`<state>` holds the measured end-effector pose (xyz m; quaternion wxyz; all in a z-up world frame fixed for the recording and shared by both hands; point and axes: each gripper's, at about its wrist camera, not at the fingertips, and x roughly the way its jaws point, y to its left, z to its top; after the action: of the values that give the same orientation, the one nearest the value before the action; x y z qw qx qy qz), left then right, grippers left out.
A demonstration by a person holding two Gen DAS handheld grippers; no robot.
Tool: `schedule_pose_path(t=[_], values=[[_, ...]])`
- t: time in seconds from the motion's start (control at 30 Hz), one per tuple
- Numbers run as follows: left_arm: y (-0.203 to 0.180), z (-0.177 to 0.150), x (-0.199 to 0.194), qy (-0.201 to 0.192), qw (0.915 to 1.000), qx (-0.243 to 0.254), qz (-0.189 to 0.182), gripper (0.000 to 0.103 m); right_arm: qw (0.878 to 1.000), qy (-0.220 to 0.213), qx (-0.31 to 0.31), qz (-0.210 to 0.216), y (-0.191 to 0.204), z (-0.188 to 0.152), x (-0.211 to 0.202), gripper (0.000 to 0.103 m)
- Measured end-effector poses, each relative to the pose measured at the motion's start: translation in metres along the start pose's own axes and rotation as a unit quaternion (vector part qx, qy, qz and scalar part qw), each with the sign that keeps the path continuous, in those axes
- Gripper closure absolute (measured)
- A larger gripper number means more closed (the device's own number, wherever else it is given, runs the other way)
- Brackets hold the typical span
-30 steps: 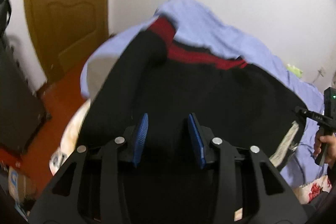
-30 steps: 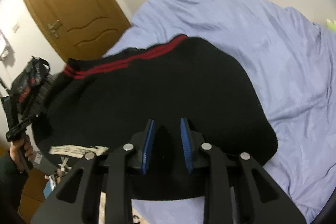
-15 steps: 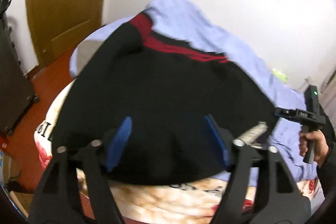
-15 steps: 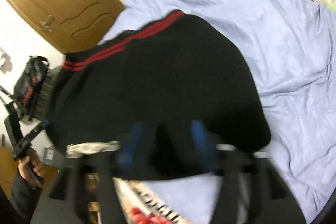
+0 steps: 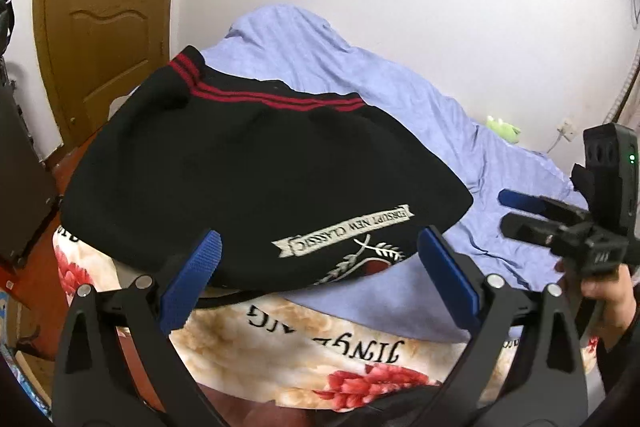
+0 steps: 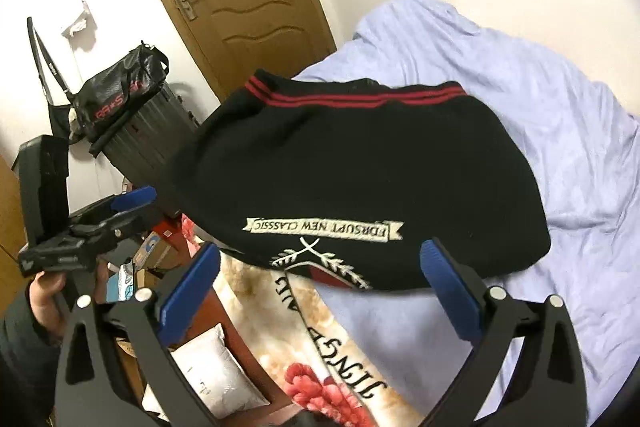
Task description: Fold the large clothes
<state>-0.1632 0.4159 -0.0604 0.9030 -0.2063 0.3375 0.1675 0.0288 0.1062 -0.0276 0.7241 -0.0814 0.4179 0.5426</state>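
Both tongs point(image 5: 318, 269) wider, clear of sweater point(image 5: 256, 179)

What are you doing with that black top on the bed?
A person is folding a black sweater with red stripes on a bed covered by a light blue sheet. The sweater lies folded near the bed's edge, its cream banner print facing up. Both tools have let go: the left gripper and the right gripper have just been opening their jaws, which now stand wide with nothing pinched between them, pulled back from the sweater.
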Motion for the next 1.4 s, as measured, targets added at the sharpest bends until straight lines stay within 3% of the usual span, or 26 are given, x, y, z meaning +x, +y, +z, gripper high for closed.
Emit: schedule_pose_path(t=[0.23,1.4], values=[[-0.02,0.006,-0.01,-0.032,0.9993,0.014,0.017,0.007,1.0,-0.005,0.02,-0.001,-0.003,-0.003,0.005,0.005],[-0.025,0.015,-0.004,-0.038,0.9973,0.034,0.052,0.007,1.0,-0.019,0.019,0.003,-0.006,-0.003,0.019,0.005]])
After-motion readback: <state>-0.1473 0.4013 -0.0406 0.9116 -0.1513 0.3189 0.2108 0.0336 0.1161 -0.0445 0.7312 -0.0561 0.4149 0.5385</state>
